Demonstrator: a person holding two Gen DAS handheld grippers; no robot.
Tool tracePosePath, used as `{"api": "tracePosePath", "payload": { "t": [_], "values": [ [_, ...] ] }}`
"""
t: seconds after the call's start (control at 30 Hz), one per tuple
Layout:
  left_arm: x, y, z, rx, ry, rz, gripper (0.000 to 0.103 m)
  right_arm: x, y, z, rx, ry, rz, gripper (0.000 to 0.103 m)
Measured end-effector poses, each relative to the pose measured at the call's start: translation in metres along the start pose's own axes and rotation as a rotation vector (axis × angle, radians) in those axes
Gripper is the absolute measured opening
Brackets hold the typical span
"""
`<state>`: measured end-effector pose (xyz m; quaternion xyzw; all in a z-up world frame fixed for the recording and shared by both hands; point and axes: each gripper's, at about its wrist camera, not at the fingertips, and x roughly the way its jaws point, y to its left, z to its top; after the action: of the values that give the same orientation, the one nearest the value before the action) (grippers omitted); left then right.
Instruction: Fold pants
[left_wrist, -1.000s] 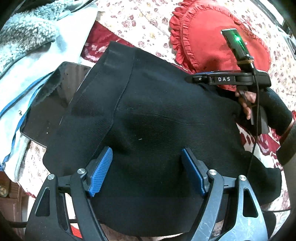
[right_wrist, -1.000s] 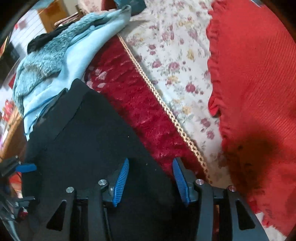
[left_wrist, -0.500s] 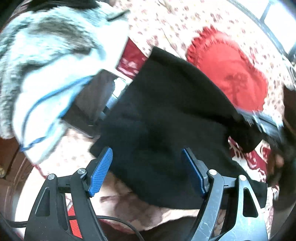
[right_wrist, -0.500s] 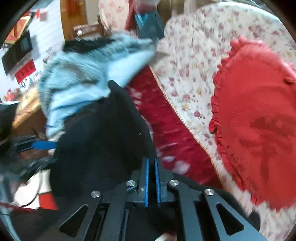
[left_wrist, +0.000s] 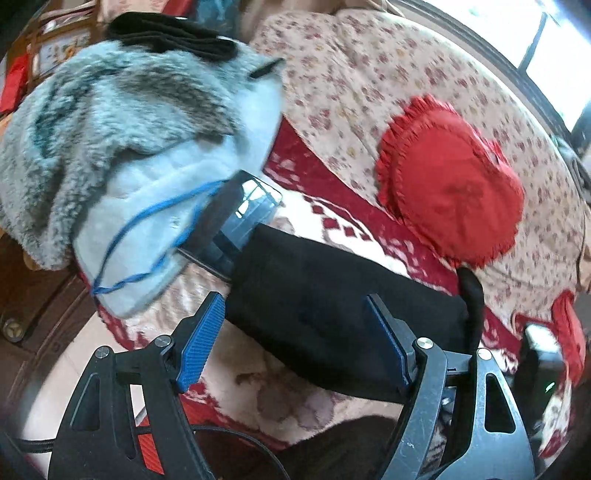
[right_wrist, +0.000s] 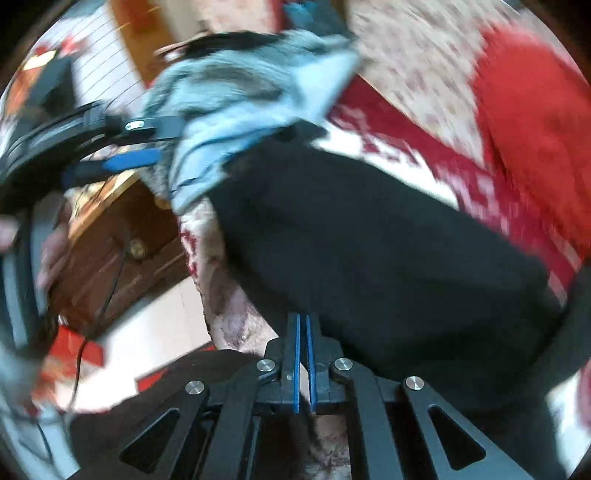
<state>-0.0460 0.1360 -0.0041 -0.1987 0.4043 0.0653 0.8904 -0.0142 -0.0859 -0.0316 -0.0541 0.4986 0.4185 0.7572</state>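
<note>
A fluffy grey-blue fleece garment (left_wrist: 122, 147) is heaped at the left end of a bed (left_wrist: 369, 92) spread with a cream floral cover, a thin blue cord (left_wrist: 147, 236) looping down its pale lining. Just beside it, a flat dark glossy device (left_wrist: 236, 218) lies half under the fleece, its near corner tucked beneath the black knit pants (left_wrist: 332, 310). The pants lie folded into a long dark band across a red-and-white patterned blanket (left_wrist: 332, 221) near the bed's front edge. Above them the left gripper (left_wrist: 295, 339) hovers with its blue-padded fingers (left_wrist: 201, 339) spread wide and nothing between them. To the right, a red heart-shaped frilled cushion (left_wrist: 450, 184) rests on the floral cover. At the pants' near edge the right gripper (right_wrist: 303, 365) has its fingers (right_wrist: 293, 362) pressed together; whether they pinch any cloth is unclear in the blurred right wrist view. No containers appear.
</note>
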Motion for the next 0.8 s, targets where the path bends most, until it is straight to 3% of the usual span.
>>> {"api": "tracePosePath", "payload": {
  "t": [0.07, 0.13, 0.17, 0.23, 0.33, 0.47, 0.6, 0.7, 0.8],
  "values": [
    [0.006, -0.012, -0.005, 0.041, 0.011, 0.006, 0.077, -0.017, -0.006, -0.002, 0.016, -0.054, -0.005, 0.004],
    [0.017, -0.024, -0.011, 0.074, 0.032, 0.002, 0.077, -0.043, -0.020, -0.002, 0.056, -0.111, -0.081, 0.010],
    [0.022, -0.029, -0.014, 0.084, 0.046, -0.003, 0.077, -0.057, -0.033, -0.003, 0.103, -0.143, -0.127, 0.014],
    [0.034, -0.041, -0.019, 0.100, 0.078, -0.022, 0.077, -0.080, -0.057, -0.005, 0.195, -0.197, -0.179, 0.035],
    [0.045, -0.060, -0.024, 0.138, 0.099, -0.041, 0.077, -0.108, -0.113, -0.007, 0.397, -0.258, -0.233, 0.037],
    [0.058, -0.081, -0.030, 0.203, 0.127, -0.042, 0.077, -0.117, -0.184, -0.003, 0.623, -0.277, -0.218, 0.039],
    [0.068, -0.086, -0.033, 0.224, 0.147, -0.030, 0.077, -0.103, -0.235, 0.001, 0.785, -0.253, -0.149, 0.040],
    [0.075, -0.085, -0.034, 0.221, 0.164, -0.020, 0.077, -0.096, -0.252, 0.004, 0.843, -0.291, -0.085, 0.040],
    [0.081, -0.085, -0.035, 0.220, 0.179, -0.011, 0.077, -0.079, -0.263, 0.008, 0.894, -0.269, -0.056, 0.040]
  ]
}}
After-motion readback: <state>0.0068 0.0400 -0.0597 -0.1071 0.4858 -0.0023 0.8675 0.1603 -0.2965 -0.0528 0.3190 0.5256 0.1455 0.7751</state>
